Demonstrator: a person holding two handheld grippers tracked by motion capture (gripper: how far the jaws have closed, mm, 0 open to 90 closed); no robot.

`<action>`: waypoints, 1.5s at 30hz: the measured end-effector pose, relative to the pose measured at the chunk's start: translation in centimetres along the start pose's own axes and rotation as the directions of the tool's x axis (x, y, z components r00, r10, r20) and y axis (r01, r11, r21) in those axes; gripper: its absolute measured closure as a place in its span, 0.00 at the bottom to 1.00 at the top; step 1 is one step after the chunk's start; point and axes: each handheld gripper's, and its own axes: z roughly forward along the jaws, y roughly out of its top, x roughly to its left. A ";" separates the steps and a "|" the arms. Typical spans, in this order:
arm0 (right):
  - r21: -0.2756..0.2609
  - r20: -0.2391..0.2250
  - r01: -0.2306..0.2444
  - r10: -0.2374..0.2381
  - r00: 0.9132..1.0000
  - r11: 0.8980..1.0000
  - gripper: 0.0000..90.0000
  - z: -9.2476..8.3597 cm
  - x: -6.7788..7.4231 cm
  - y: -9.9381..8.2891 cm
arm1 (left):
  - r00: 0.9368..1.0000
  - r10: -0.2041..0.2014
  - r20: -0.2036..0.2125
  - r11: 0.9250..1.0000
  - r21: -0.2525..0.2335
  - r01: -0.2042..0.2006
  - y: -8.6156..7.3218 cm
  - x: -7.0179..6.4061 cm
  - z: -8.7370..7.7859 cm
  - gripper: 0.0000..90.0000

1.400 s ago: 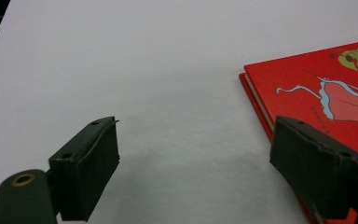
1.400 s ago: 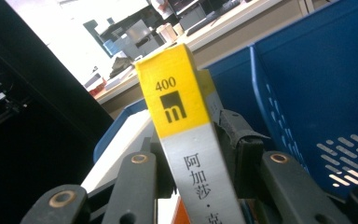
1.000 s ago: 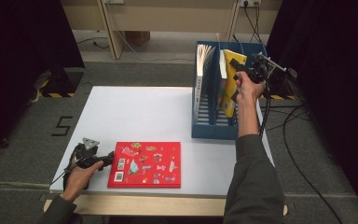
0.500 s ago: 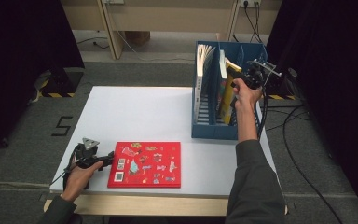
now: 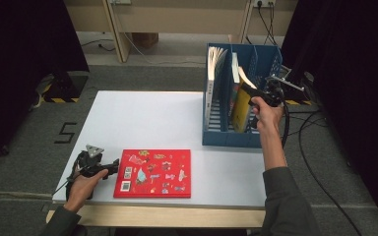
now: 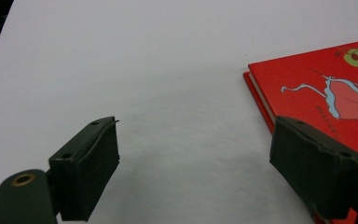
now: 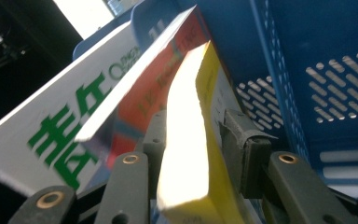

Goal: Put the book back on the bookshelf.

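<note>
Jaws of the right gripper [image 7: 200, 154] stand narrow on either side of the thin yellow-covered book [image 7: 193, 140], and they have just been opening a little; in the right gripper view the book's pale page edge runs up between the two black jaws, the right pad set against its cover, though whether both pads press on it I cannot tell. That yellow book leans tilted inside the blue plastic slotted file rack [image 5: 216, 135], in a middle compartment, its top edge tipped toward the right hand [image 5: 265, 109]. In the high view the right gripper [image 5: 254, 93] reaches the book from the rack's right side, above its open top. Beside the yellow book, in the same rack, stands a red-spined book [image 7: 142, 100], and further over a white book with green lettering [image 7: 70, 130] leans in the leftmost compartment.

The left gripper [image 6: 193, 168] rests low on the white desk [image 5: 147, 118] near its front left corner, with its jaws wide apart and nothing between them but bare desk. Just beside it lies a flat red hardcover book with small coloured pictures on its cover [image 5: 153, 173], and in the left gripper view one jaw overlaps that book's near corner. The left hand [image 5: 83, 184] holds the gripper level, pointed toward the red book. The rack stands at the far right of the desk, well apart from the red book.
</note>
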 end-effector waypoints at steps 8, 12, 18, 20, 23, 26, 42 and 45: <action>0.010 -0.020 0.050 -0.050 0.999 0.999 0.67 -1.7 -0.2 -1.6 | 1.000 0.002 0.000 1.000 0.005 -0.002 -0.1 -0.1 0.1 0.17; 0.027 -0.020 0.090 -0.090 0.996 0.996 0.63 -2.4 0.2 -2.2 | 1.000 -0.002 0.001 1.000 0.009 0.002 -0.1 0.1 0.1 0.17; 0.070 -0.019 0.122 -0.121 0.992 0.990 0.63 -3.6 -0.3 -3.7 | 1.000 0.006 0.002 1.000 0.012 -0.006 -0.1 0.0 0.1 0.17; 0.077 -0.025 0.115 -0.113 0.993 0.990 0.63 -3.9 -1.0 -4.4 | 1.000 0.007 0.004 1.000 0.016 -0.007 -0.1 0.0 0.2 0.17; 0.094 -0.025 0.115 -0.113 0.993 0.989 0.64 -4.3 -1.5 -5.1 | 1.000 0.002 0.003 1.000 0.018 -0.003 -0.2 0.0 0.2 0.17; 0.108 -0.025 0.111 -0.109 0.994 0.988 0.67 -4.3 -2.0 -5.8 | 1.000 0.006 0.004 1.000 0.022 -0.006 -0.2 0.0 0.3 0.17; 0.089 -0.078 0.170 -0.163 0.983 0.981 0.71 -1.1 -0.8 -5.2 | 1.000 0.006 0.010 1.000 0.027 -0.006 -0.2 -0.1 0.3 0.17; 0.103 -0.078 0.208 -0.200 0.977 0.973 0.71 -0.8 -0.1 -5.3 | 1.000 0.009 0.012 1.000 0.027 -0.009 -0.2 -0.1 0.3 0.17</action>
